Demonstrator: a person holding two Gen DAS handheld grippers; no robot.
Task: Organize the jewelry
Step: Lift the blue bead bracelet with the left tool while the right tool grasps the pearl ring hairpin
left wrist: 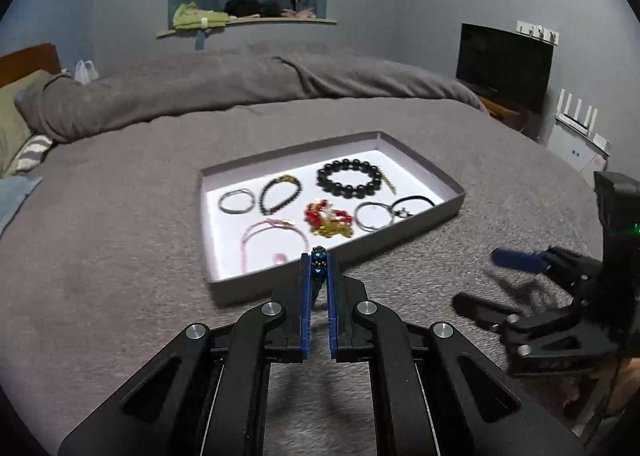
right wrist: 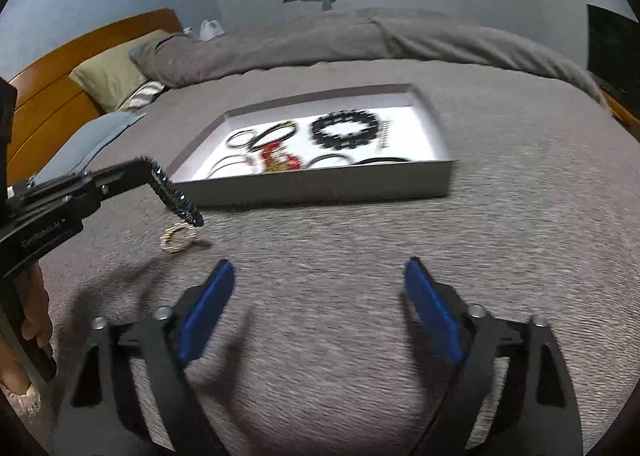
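Observation:
A grey shallow tray [left wrist: 454,201] [right wrist: 320,187] with a white floor lies on the bed and holds several bracelets, among them a black bead bracelet [left wrist: 349,177] [right wrist: 345,130] and a red and gold one [left wrist: 329,219]. My left gripper [left wrist: 319,262] [right wrist: 146,165] is shut on a dark blue bead bracelet [left wrist: 319,264] [right wrist: 174,193], which hangs above the blanket just short of the tray's near wall. A small gold bracelet [right wrist: 177,238] lies on the blanket under it. My right gripper [right wrist: 320,276] [left wrist: 486,280] is open and empty, low over the blanket to the right.
The bed is covered with a grey blanket [left wrist: 120,256], bunched into a ridge [left wrist: 240,79] behind the tray. Pillows [right wrist: 112,79] and a wooden headboard [right wrist: 52,95] are at the left. A black monitor [left wrist: 504,63] stands at the right.

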